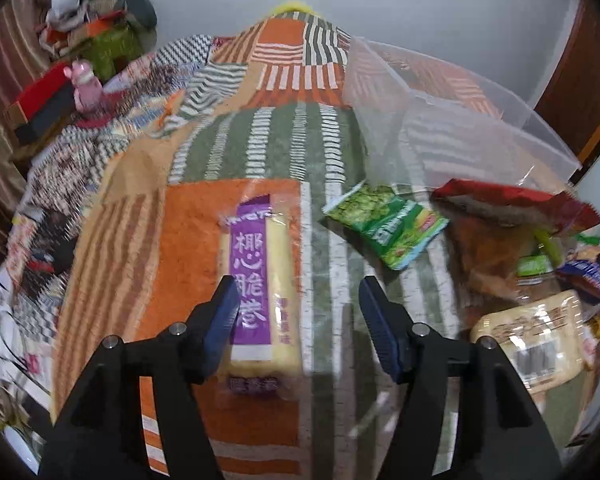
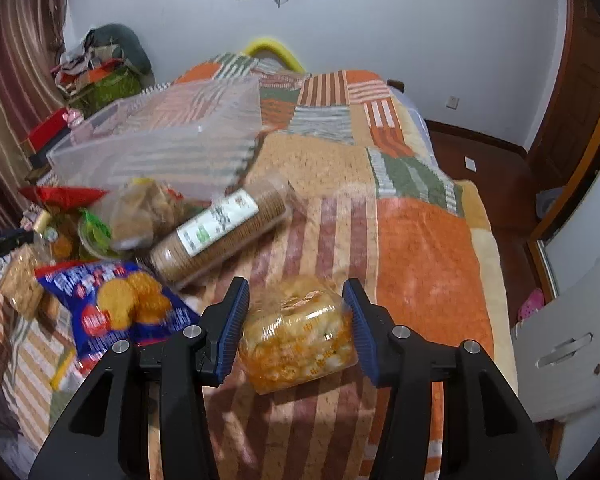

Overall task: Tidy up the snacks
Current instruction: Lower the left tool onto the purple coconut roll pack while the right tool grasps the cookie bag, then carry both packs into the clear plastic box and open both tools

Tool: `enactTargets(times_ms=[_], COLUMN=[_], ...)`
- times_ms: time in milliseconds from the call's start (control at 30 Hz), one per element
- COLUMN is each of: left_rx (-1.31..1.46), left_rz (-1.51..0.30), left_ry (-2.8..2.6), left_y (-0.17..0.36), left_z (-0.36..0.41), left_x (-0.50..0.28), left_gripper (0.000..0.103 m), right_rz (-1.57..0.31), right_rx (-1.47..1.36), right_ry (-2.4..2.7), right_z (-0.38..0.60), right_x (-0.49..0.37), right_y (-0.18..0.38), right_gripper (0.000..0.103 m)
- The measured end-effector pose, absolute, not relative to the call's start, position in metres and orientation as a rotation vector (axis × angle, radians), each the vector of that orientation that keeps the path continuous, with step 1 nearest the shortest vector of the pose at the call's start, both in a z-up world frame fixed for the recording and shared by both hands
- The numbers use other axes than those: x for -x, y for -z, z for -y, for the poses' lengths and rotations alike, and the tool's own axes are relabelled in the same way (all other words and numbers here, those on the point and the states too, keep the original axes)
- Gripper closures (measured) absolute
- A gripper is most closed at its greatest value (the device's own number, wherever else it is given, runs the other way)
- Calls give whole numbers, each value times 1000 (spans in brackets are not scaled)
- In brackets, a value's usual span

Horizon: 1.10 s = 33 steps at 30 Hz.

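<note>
Blanket (image 1: 204, 216): orange, green, white stripes. Wafer pack (image 1: 256, 280): purple label, yellow. Biscuit bag (image 2: 112, 308): blue, red.

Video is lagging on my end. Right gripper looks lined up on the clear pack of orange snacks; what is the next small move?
Probably close the right gripper. The clear snack pack already sits between its open fingers on the blanket, and a firm hold comes before lifting it toward the clear bin.

Left gripper (image 1: 298, 300): 2 fingers spread wide, pitched downward. Right gripper (image 2: 296, 312): likewise spread (contact with anything not confirmed).
</note>
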<state>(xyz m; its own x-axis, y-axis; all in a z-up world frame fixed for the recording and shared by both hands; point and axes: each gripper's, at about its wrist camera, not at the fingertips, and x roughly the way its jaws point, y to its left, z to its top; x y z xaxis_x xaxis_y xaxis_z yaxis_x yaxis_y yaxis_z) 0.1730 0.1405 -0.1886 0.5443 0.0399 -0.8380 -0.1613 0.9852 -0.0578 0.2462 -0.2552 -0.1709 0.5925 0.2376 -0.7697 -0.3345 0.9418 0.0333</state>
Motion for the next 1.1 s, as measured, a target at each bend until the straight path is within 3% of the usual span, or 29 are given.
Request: enactTargets(times_ms=[167,333,400,433,500,767,1100], left_rx=[91,134,116,106,82,77,52], left_rz=[-1004,-1040,-1018,-1012,-1005,-969,-831], left_ry=[-153,-184,-196,-200,-221,-216,-139], left_y=[199,221,220,218,216,200,134], left_z=[-143,-155,-156,-155,-153,-147,-121], left_x=[-180,-183,-183,-183,-183,-175,-173], left_gripper=[36,37,54,57,57,57,57], right_rz=[-932,-985,-990,-985,-977,-944,-815], right_rx=[136,181,197,195,174,139,107], right_ry=[-342,-353,-349,-348,-350,-366,-388], right_z=[258,250,246,245,247,251,240], right_x=[-242,-247,-247,-247,-247,-244,-256], right_y=[185,197,201,201,199,184,134], right_gripper=[54,45,45,46,60,61,61])
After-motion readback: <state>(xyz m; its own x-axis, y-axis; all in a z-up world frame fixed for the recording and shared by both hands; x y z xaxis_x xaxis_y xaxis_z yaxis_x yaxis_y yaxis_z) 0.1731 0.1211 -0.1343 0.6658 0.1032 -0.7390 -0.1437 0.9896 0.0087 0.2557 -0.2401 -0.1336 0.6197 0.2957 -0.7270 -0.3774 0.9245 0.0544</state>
